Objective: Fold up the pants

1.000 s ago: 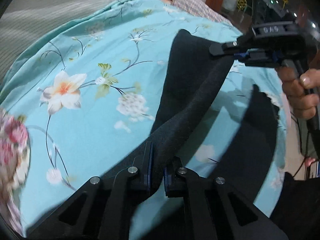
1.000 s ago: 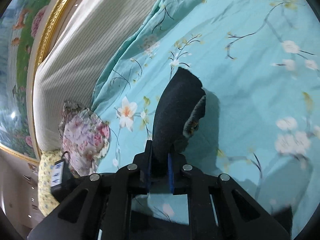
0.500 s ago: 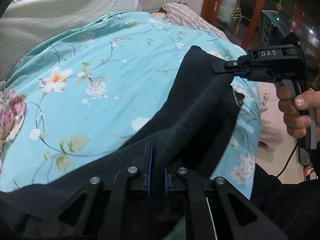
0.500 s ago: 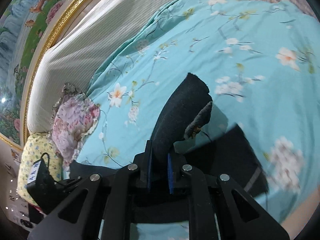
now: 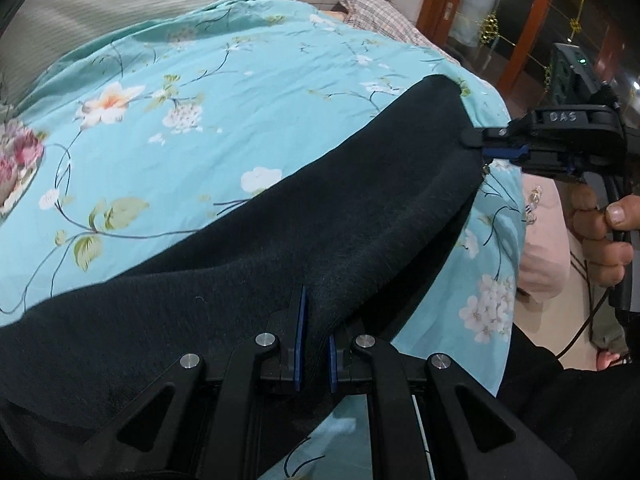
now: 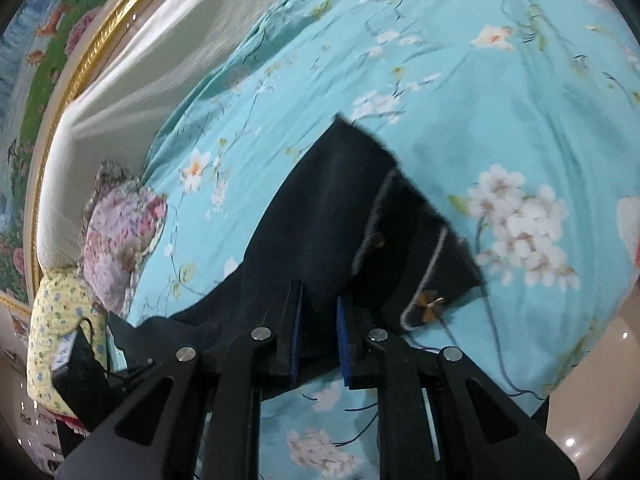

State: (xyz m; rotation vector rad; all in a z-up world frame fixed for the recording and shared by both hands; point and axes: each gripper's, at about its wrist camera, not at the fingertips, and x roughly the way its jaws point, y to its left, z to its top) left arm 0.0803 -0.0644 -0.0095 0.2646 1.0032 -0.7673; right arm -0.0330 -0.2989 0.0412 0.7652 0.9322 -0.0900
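Observation:
Dark navy pants (image 5: 304, 236) lie stretched across a turquoise floral bedspread (image 5: 180, 120). My left gripper (image 5: 314, 344) is shut on one edge of the pants at the near side. My right gripper (image 5: 478, 148) shows in the left wrist view at the right, clamped on the far corner of the cloth. In the right wrist view the right gripper (image 6: 318, 324) holds the pants (image 6: 320, 216), with the waistband opening and a metal clasp (image 6: 430, 302) to its right.
A pink floral pillow (image 6: 120, 240) and a yellow patterned pillow (image 6: 56, 332) lie at the left of the bed. A white headboard (image 6: 132, 80) runs behind. The bed edge and a tiled floor (image 5: 580, 308) are at the right, with wooden doors (image 5: 480, 20) beyond.
Both grippers have drawn back toward the near bed edge with the pants, and the cloth has come down from hanging to lying spread on the bedspread.

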